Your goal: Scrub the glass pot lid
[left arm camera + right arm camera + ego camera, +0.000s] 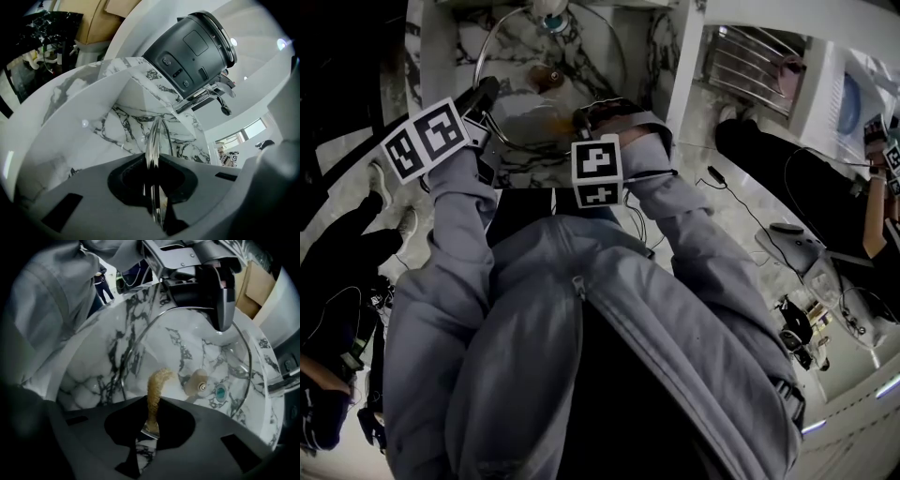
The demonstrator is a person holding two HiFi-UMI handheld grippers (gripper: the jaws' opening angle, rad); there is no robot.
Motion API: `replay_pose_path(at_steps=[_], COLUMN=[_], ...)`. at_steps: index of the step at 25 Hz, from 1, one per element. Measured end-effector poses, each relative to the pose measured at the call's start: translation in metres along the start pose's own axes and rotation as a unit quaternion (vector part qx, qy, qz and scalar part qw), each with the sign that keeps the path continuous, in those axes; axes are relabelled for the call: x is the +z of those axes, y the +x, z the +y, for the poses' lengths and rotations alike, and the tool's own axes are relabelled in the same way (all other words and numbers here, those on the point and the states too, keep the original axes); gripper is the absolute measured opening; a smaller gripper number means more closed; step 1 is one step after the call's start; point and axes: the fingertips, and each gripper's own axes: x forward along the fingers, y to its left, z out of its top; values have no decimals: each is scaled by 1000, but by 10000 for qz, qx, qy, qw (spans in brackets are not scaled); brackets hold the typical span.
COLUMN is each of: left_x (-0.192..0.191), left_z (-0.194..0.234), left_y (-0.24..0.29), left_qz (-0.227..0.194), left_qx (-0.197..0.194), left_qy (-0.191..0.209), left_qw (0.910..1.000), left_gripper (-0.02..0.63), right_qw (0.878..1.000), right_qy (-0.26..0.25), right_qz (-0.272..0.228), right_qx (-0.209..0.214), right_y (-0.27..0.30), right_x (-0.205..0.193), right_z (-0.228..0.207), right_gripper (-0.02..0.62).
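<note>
My left gripper (154, 164) is clamped on the rim of the glass pot lid (187, 348). Its own view shows that rim edge-on, a thin bright line running up out of the jaws. My right gripper (151, 423) is pinched tight on a tan scouring pad (156, 387), which stands up from between the jaws and curls toward the glass.

The lid stands tilted inside the white marble sink basin (93, 362). Its steel rim arcs close to the basin wall on my side, and there is looser room toward the teal round fitting (220, 391) at the bottom. I cannot tell whether the pad tip touches the glass.

Only the right gripper view gives me the lid's knob (201, 383), just beside the pad, and the left gripper biting the top of the rim. Only the head view shows both grey sleeves (450, 244) and the marker cubes (597, 171), which carry black-and-white square patterns. The left gripper view alone shows a dark cylindrical housing (192, 51) above the basin edge.
</note>
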Motion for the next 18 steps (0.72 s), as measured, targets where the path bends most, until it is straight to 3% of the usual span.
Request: replay_pose_path(at_steps=[3,6,10,18], left_x=[-1,-5,-9,-6], left_z=[-3,-4,0,2], left_y=[-2,-7,-17,-26], left_qz=[25,75,51,13], left_qx=[-58,-156,-158,-55], left_qy=[-55,-293,-458,-418], left_qw=[10000,9994,9988,9991], left_gripper=[39,41,46,46], right_qw=[9991,9985,9962,9779], right_qy=[-188,99,685,1438], right_qz=[-74,-346,-534,-154], right_qx=[375,421,-112,-1512], right_y=[-6,-19,-40,-58], right_x=[1,1,-11,-62], right_z=[13,4,-39,-131], right_gripper=[49,49,49,49])
